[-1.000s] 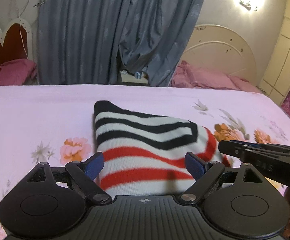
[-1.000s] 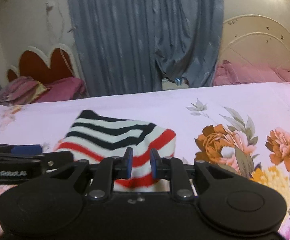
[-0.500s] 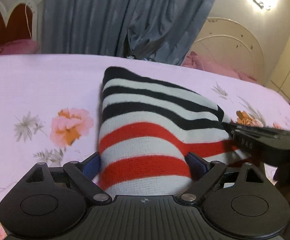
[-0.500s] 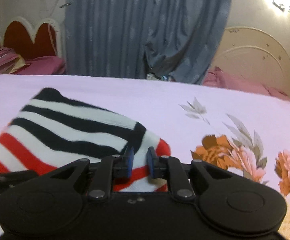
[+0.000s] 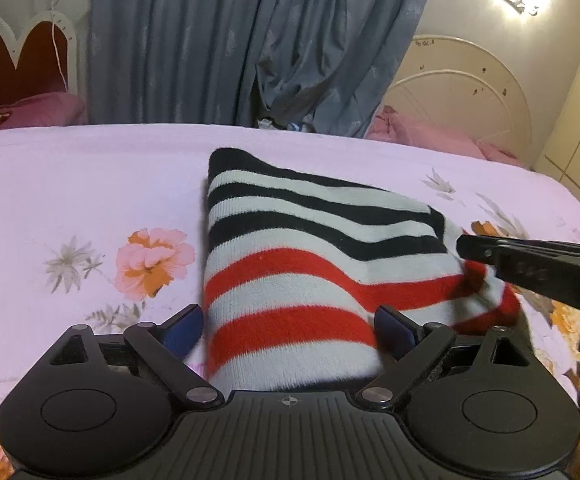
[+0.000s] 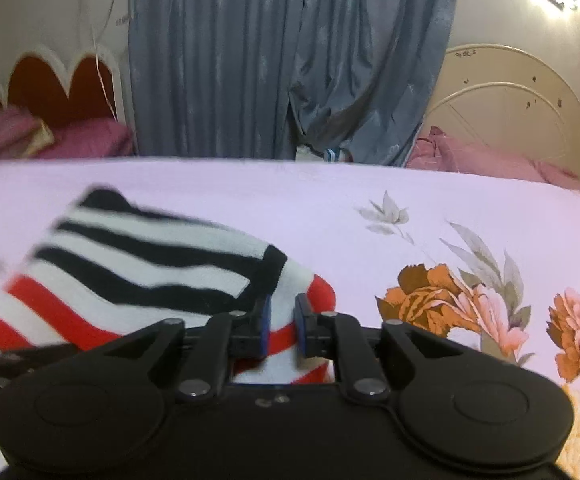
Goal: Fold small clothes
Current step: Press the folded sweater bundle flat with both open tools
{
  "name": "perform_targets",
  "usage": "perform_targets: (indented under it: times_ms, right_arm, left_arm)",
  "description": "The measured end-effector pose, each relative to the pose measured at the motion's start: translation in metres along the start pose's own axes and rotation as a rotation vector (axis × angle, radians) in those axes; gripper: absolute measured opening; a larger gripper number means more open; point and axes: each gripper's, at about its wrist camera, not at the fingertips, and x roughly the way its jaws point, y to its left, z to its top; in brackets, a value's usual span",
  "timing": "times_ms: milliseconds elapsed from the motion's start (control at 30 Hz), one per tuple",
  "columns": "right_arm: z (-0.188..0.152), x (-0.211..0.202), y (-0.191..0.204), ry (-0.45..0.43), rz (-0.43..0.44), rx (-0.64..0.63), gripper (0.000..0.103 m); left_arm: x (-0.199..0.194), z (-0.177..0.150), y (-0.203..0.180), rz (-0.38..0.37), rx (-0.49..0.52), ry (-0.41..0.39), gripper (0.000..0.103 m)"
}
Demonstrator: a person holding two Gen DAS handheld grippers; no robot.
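A small knitted garment (image 5: 301,264) with black, white and red stripes lies folded on the pink floral bed sheet (image 5: 70,184). My left gripper (image 5: 290,326) is open, its blue pads on either side of the garment's near red-striped end. My right gripper (image 6: 282,322) is shut on the garment's right red corner (image 6: 313,288), with cloth between the pads. In the left wrist view the right gripper (image 5: 529,260) comes in from the right and meets the garment's right edge.
The bed sheet stretches wide around the garment, with printed flowers (image 6: 441,300). Grey curtains (image 5: 250,40) hang behind the bed. A cream headboard (image 5: 469,92) with pink bedding stands at the back right, and a red headboard (image 5: 18,56) at the back left.
Both views tilted and shifted over the garment. My right gripper stayed shut on the garment's right corner; my left gripper stayed open around the near end.
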Motion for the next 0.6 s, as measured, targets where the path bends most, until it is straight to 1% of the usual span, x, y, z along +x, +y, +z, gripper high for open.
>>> perform_targets:
  times_ms: [67, 100, 233, 300, 433, 533, 600]
  right_arm:
    - [-0.001, -0.018, 0.002, -0.026, 0.022, 0.005, 0.019]
    - [-0.002, -0.027, 0.004, -0.038, 0.036, 0.009, 0.020]
    - [-0.013, -0.055, 0.015, -0.054, 0.089, -0.015, 0.020]
    - [-0.022, -0.064, 0.016, -0.043, 0.109, 0.002, 0.019]
    - [-0.039, -0.080, 0.012, -0.013, 0.137, 0.080, 0.016]
    - [-0.051, -0.089, 0.011, -0.009, 0.125, 0.078, 0.014]
    - [-0.060, -0.088, 0.010, 0.018, 0.116, 0.071, 0.014]
  left_arm:
    - [-0.008, -0.002, -0.002, -0.012, -0.003, 0.002, 0.092]
    - [-0.011, -0.003, -0.003, -0.017, 0.003, 0.001, 0.092]
    - [-0.029, -0.011, -0.012, -0.026, 0.034, -0.013, 0.092]
    - [-0.036, -0.016, -0.011, -0.032, 0.037, -0.014, 0.092]
    - [-0.044, -0.028, -0.011, -0.027, 0.082, -0.003, 0.092]
    - [-0.045, -0.034, -0.003, -0.030, 0.051, 0.014, 0.092]
    - [-0.045, -0.036, 0.000, -0.032, 0.036, 0.016, 0.092]
